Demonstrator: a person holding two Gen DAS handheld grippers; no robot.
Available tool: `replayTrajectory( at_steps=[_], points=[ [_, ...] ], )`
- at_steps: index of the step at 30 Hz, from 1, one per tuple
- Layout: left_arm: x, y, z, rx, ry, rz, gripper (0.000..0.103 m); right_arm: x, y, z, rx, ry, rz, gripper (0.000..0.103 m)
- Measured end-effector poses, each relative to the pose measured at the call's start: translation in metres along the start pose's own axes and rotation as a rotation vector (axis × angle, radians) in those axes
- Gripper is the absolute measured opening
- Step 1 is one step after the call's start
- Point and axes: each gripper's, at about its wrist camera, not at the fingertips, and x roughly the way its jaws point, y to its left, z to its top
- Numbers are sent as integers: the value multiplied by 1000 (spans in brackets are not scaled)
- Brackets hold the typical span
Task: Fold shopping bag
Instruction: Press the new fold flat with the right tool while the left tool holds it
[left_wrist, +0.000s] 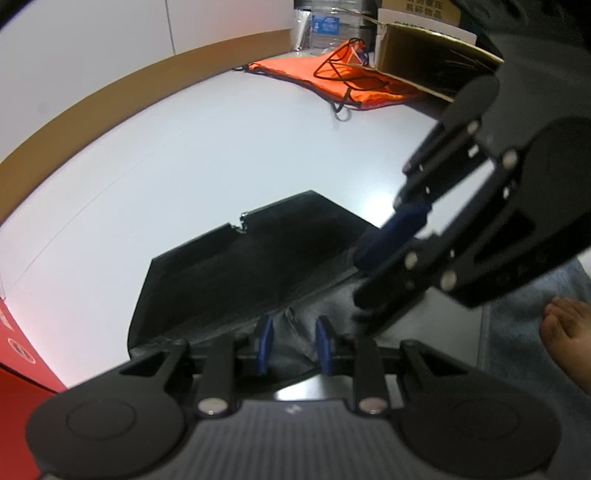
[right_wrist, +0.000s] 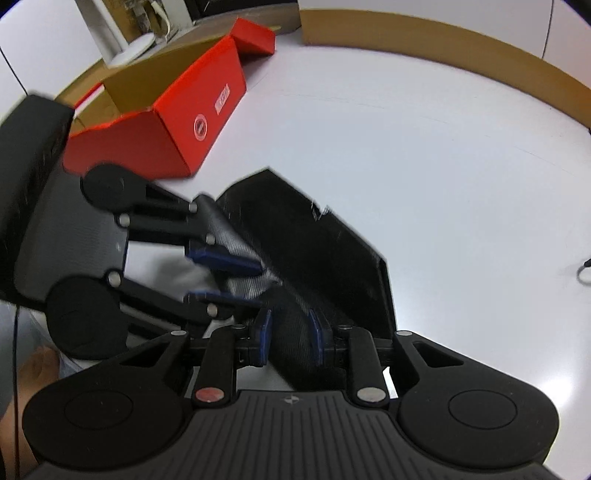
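A black shopping bag lies partly folded on the white table, its far part flat and its near part bunched up. It also shows in the right wrist view. My left gripper has its blue pads either side of the bag's near bunched fabric, with a gap between them. My right gripper stands the same way around the bag's near edge. Each gripper shows in the other's view: the right one from the right, the left one from the left, close together over the bag.
An orange drawstring bag lies at the far side beside a cardboard box and water bottles. An open red box stands at the left. A brown table rim runs along the back. A bare foot shows at the right.
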Motion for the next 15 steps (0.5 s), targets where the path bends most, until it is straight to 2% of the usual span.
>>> replayTrajectory(
  at_steps=[4,8,9,10,15],
  points=[
    [-4,3,-2,1,7,-4,28,9,0,-2,-15,11,-39,25],
    [-9,7,-5,-6,10,-4,26,16,-6,-1,13,22,-30,25],
    [-10,7,-6,-4,10,-3,26,17,-4,-1,5,18,-35,22],
    [-11,8,-7,-5,9,-2,26,17,-2,0,-3,12,-39,13],
    [-16,11,-12,-12,4,-4,26,5,16,-1,-92,-45,-37,13]
  ],
)
